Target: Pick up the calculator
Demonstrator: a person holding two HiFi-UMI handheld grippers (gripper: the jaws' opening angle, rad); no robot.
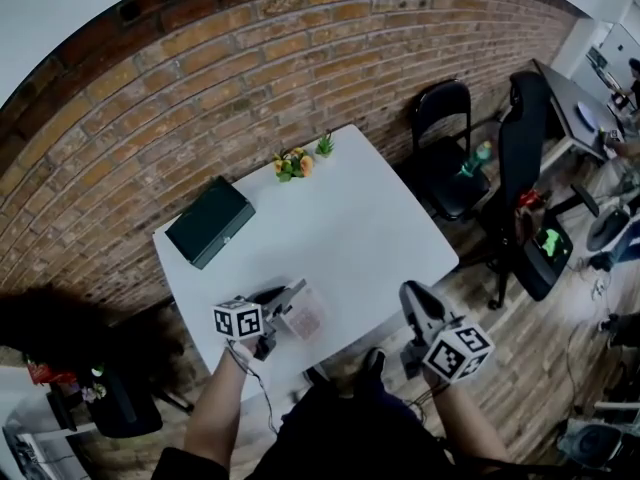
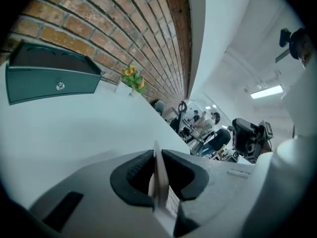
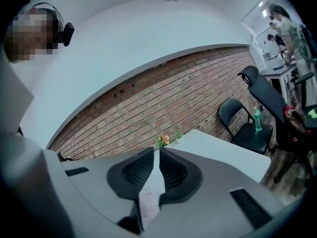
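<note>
The calculator (image 1: 305,318) is a pale flat slab over the near left part of the white table (image 1: 340,218). My left gripper (image 1: 290,300) is shut on it. In the left gripper view the calculator (image 2: 161,182) stands edge-on, a thin plate pinched between the two dark pads (image 2: 136,175). My right gripper (image 1: 418,303) hangs off the table's near right edge, over the wooden floor, with nothing held. In the right gripper view the right gripper (image 3: 158,155) has its jaw tips meeting, pointing toward the brick wall.
A dark green box (image 1: 210,222) lies at the table's back left, by the brick wall. Small flowers (image 1: 293,165) and a tiny plant (image 1: 324,146) stand at the far edge. A black chair (image 1: 448,148) and an office chair (image 1: 525,158) stand to the right.
</note>
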